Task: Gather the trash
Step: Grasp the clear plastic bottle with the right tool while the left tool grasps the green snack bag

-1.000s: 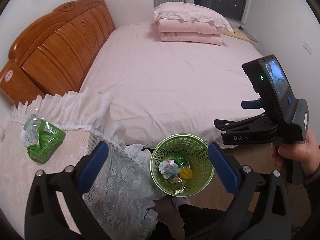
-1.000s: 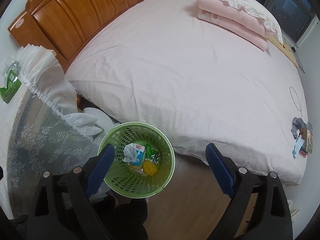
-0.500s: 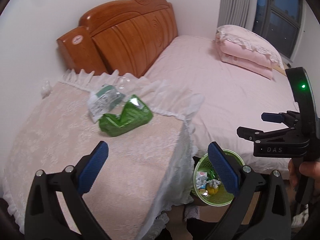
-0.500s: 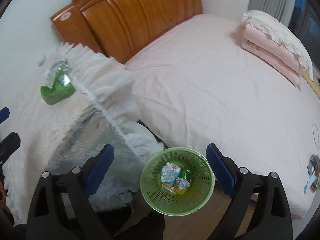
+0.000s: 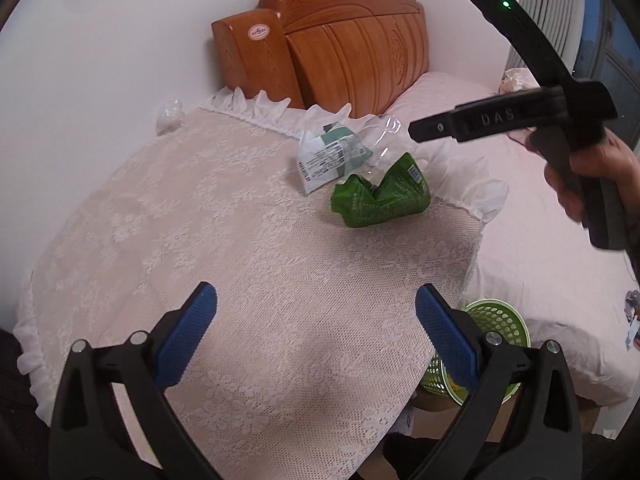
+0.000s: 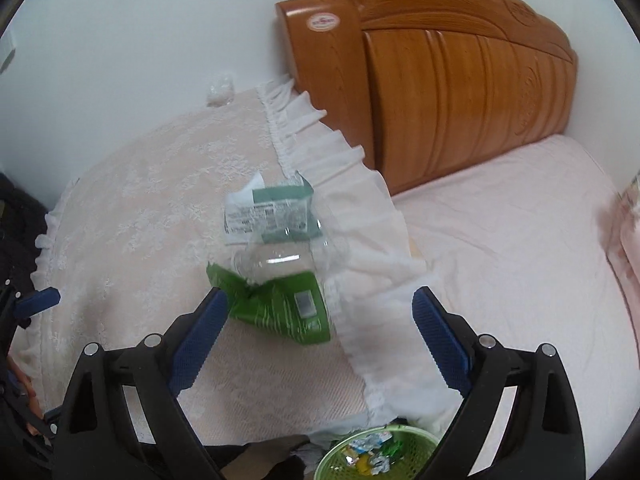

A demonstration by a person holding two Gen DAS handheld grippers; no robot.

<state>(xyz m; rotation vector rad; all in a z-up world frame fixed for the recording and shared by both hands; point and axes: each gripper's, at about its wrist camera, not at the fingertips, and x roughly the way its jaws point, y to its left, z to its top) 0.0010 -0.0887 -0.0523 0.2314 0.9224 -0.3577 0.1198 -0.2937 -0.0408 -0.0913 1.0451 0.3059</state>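
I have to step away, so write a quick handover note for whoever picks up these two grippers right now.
Left gripper: open, empty, over the lace-covered table.
Right gripper: open, empty, poised just short of the green wrapper.
On the table: the green wrapper, a clear plastic bottle and a white-and-green packet, bunched together near the edge by the bed.
Green basket: on the floor between table and bed, already holding several pieces of trash.
Left to do: pick up those three items and drop them in the basket.
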